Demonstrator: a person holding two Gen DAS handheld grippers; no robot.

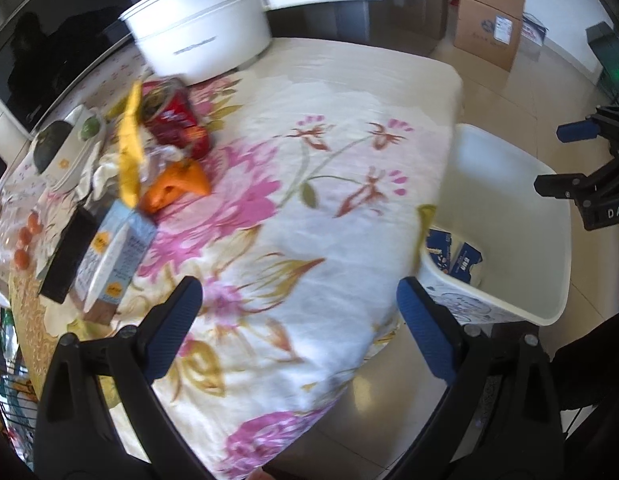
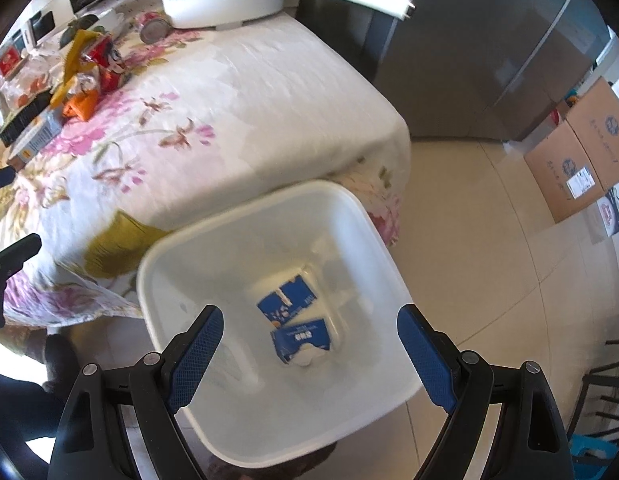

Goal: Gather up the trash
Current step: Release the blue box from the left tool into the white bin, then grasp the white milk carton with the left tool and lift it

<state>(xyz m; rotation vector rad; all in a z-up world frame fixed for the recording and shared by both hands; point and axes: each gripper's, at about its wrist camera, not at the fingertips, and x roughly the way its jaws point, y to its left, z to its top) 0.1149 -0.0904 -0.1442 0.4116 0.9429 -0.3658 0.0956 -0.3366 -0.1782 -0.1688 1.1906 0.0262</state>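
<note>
A white trash bin stands on the floor by the table corner, with blue-and-white cartons inside; it also shows in the left wrist view. My right gripper is open and empty above the bin. My left gripper is open and empty over the flowered tablecloth. Trash lies at the table's left: a light blue carton, an orange wrapper, a yellow wrapper and a red packet. The right gripper shows at the right edge of the left wrist view.
A white pot with a long handle stands at the table's back. A plate with green fruit, small tomatoes and a black block sit at the left. Cardboard boxes stand on the tiled floor.
</note>
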